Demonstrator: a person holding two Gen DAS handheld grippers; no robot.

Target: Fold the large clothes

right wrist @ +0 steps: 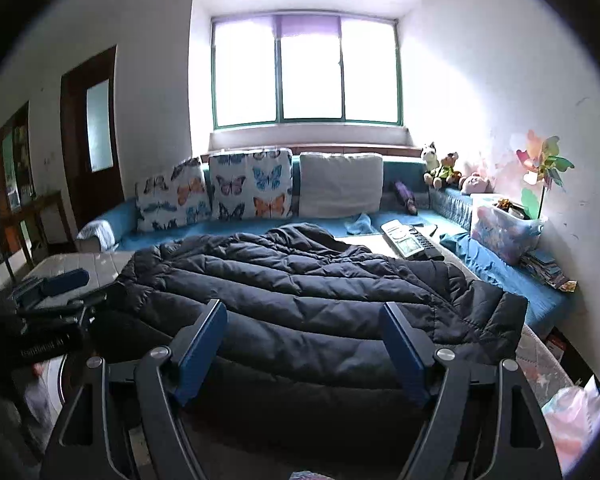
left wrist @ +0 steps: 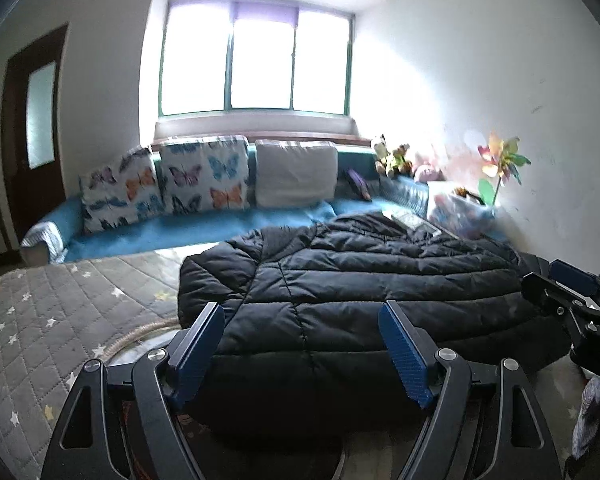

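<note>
A black quilted puffer jacket (left wrist: 340,280) lies spread flat on a grey star-patterned mattress (left wrist: 60,320). My left gripper (left wrist: 302,308) hovers over the jacket's near edge, open, with nothing pinched between its blue pads. To its right, over the jacket's right end, the right gripper (left wrist: 556,280) shows at the frame edge. In the right wrist view the same jacket (right wrist: 320,280) fills the middle. My right gripper (right wrist: 305,307) is open above the jacket's near hem, with nothing gripped. The left gripper (right wrist: 60,292) shows at the far left beside the jacket.
Behind the mattress runs a blue sofa (right wrist: 500,272) with butterfly cushions (right wrist: 252,188) and a white cushion (right wrist: 340,184). Remotes (right wrist: 412,240) lie past the jacket's far edge. A plastic toy box (right wrist: 504,228), a pinwheel (right wrist: 544,168) and plush toys (right wrist: 444,168) stand at the right wall.
</note>
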